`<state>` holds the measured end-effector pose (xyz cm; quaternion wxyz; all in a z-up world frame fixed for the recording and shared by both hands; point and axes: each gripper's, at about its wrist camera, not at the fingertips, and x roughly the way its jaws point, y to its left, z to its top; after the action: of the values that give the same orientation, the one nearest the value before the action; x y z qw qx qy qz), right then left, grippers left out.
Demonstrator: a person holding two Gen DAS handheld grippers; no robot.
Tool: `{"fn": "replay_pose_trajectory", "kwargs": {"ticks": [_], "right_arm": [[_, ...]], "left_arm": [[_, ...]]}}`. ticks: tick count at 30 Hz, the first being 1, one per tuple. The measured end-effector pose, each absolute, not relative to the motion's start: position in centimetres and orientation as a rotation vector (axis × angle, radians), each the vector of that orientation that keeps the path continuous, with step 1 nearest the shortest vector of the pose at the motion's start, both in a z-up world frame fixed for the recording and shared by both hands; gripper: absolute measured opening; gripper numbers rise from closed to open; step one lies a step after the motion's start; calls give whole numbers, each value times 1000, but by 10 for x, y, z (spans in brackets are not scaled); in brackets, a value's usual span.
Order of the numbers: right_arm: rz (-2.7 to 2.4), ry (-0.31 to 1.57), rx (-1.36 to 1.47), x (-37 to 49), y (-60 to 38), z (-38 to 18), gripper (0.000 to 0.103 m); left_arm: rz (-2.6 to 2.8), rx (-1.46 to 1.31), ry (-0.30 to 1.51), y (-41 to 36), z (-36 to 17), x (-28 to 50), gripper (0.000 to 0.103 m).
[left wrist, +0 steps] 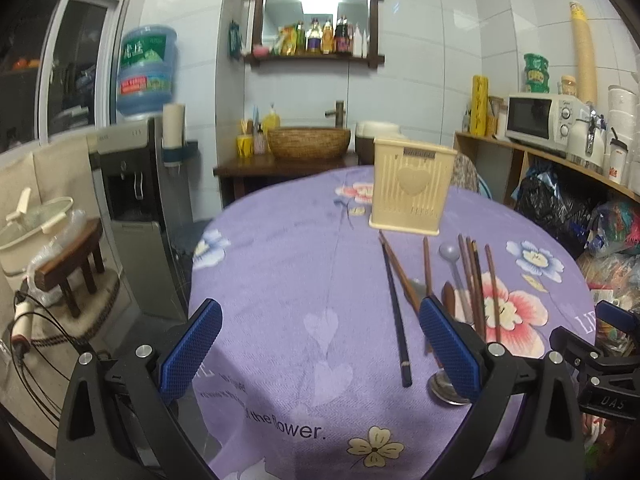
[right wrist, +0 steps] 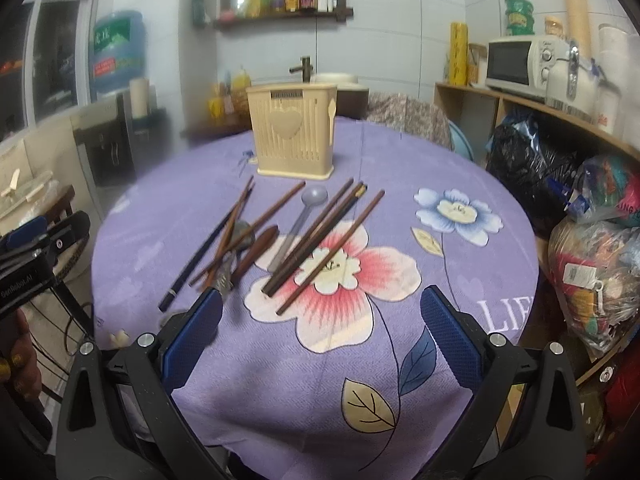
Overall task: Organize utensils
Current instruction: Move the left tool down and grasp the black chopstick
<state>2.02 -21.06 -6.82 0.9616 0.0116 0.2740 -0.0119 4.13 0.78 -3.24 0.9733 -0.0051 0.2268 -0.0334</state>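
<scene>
My left gripper (left wrist: 320,344) and right gripper (right wrist: 320,336) hover open-fingered above chopsticks (right wrist: 320,240) and spoons (right wrist: 298,220) scattered before a cream holder (right wrist: 294,132).

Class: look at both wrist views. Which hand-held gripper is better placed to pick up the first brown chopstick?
Probably the right hand-held gripper: it is open, and the brown chopsticks lie centred ahead of it. The left hand-held gripper sits off to their left.

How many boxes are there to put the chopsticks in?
1. The cream utensil holder stands upright on the far side of the table, just beyond the loose chopsticks.
</scene>
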Motion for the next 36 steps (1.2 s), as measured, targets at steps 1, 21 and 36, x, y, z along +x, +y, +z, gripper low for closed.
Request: {"fn": "replay_pose_trajectory", "kwargs": {"ticks": [1,21,36], "right_arm": [[-27,570,9,24,-211,-72,98],[-90,678,-19,87,-246,-83,98],[-101,693,-2,99,-249,-83,98]], "left_arm": [[-69,-12,474,10,-35,45,98],[-184,96,692,3,-48,119,94],[-327,92,912,-47,-70,179,42]]}}
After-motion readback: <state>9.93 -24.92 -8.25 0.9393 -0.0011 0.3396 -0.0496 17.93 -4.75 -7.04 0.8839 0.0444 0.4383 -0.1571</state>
